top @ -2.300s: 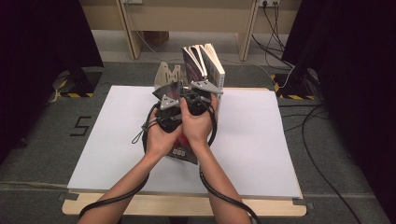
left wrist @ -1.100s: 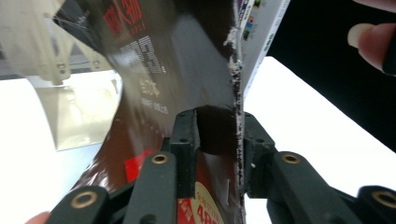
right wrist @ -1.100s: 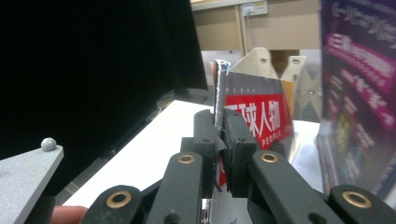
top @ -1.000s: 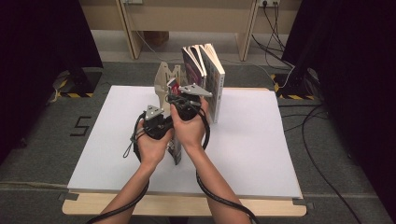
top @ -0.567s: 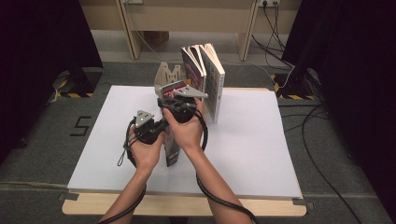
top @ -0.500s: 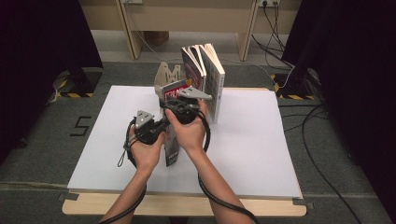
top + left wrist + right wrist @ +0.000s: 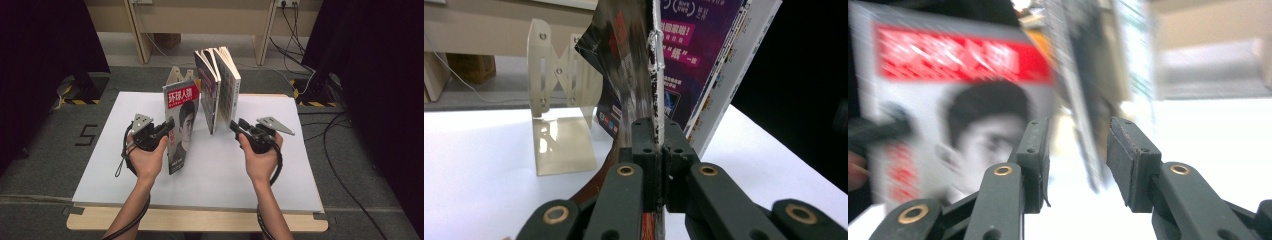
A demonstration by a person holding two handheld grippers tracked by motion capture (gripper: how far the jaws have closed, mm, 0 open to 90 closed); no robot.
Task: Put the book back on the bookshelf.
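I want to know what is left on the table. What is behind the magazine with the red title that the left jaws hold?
Behind the magazine stands a cream metal bookend, its upper part showing above the cover. Beside it, two books stand upright. The magazine covers the bookend's base in the high view.

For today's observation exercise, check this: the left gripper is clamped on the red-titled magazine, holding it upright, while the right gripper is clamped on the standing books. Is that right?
Not quite. The right gripper is open and holds nothing; the right gripper view shows an empty gap between its jaws, which have just been opening. The left gripper is indeed clamped on the red-titled magazine, held upright beside the standing books.
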